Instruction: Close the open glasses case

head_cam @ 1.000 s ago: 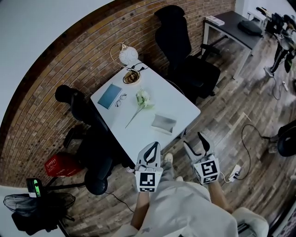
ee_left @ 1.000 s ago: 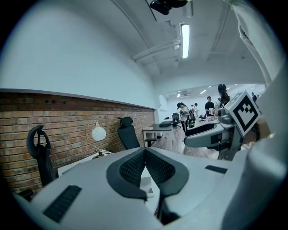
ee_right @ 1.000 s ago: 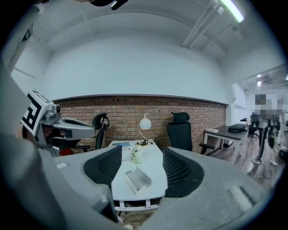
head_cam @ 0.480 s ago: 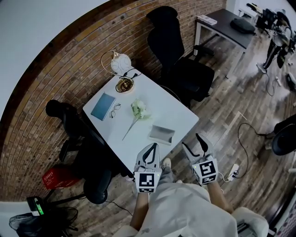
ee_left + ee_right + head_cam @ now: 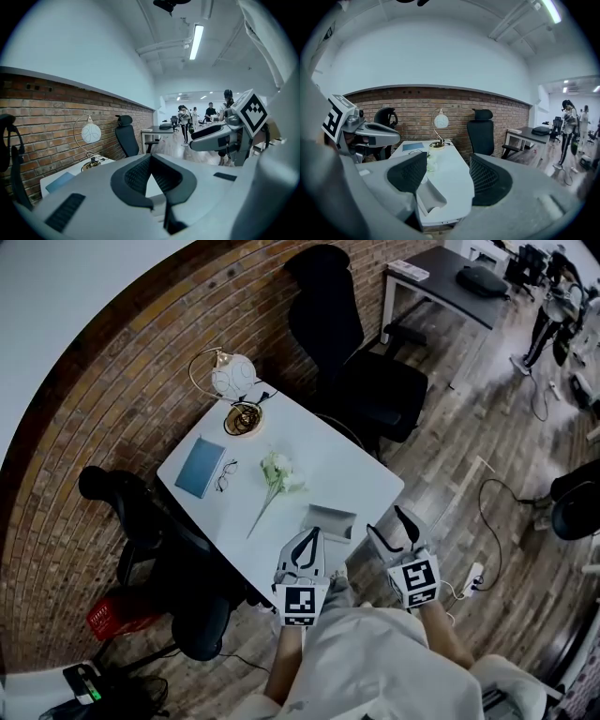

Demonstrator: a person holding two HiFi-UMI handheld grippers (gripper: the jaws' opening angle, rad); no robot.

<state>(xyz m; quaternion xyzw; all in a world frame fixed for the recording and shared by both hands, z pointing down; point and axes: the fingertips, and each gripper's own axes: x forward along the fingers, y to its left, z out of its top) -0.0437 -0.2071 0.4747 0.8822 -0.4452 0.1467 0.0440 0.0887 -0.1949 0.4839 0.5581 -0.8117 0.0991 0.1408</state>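
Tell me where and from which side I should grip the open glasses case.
Probably the lid's long free edge, coming from the near side of the table with the right tool: the glasses case lies open by that edge, straight ahead of its parted jaws.

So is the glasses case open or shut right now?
Open: the glasses case sits with its lid raised and its hollow inside showing, near the front edge of the table.

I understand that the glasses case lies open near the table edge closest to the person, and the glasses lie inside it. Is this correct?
Not fully. The glasses case does lie open near that edge of the table, but the glasses lie outside it, beside the blue notebook farther back. The head view shows this.
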